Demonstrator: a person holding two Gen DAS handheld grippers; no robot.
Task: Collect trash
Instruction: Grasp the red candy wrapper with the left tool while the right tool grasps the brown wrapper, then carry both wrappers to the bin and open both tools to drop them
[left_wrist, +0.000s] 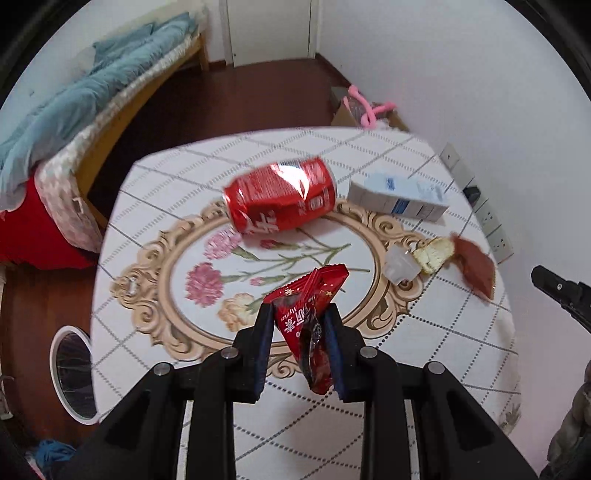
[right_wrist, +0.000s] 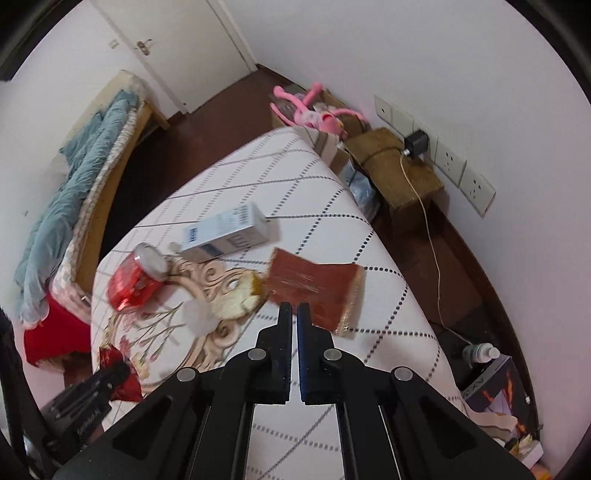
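My left gripper (left_wrist: 300, 314) is shut on a red snack wrapper (left_wrist: 308, 314) and holds it above the table (left_wrist: 155, 192). A dented red can (left_wrist: 282, 201) lies on its side at the far middle. A white and blue carton (left_wrist: 400, 197), a clear cup (left_wrist: 400, 264), a bread piece (left_wrist: 434, 254) and a brown wrapper (left_wrist: 474, 269) lie to the right. My right gripper (right_wrist: 293, 308) is shut and empty, just short of the brown wrapper (right_wrist: 314, 291). The can (right_wrist: 135, 280), carton (right_wrist: 225, 232), cup (right_wrist: 199, 317) and bread (right_wrist: 240, 295) lie to its left.
A white-rimmed bin (left_wrist: 72, 373) stands on the floor left of the table. A bed with blue bedding (left_wrist: 74, 107) is at the far left. A wooden stool (right_wrist: 395, 166), wall sockets (right_wrist: 450, 162) with a cable, and boxes (right_wrist: 498, 391) sit right of the table.
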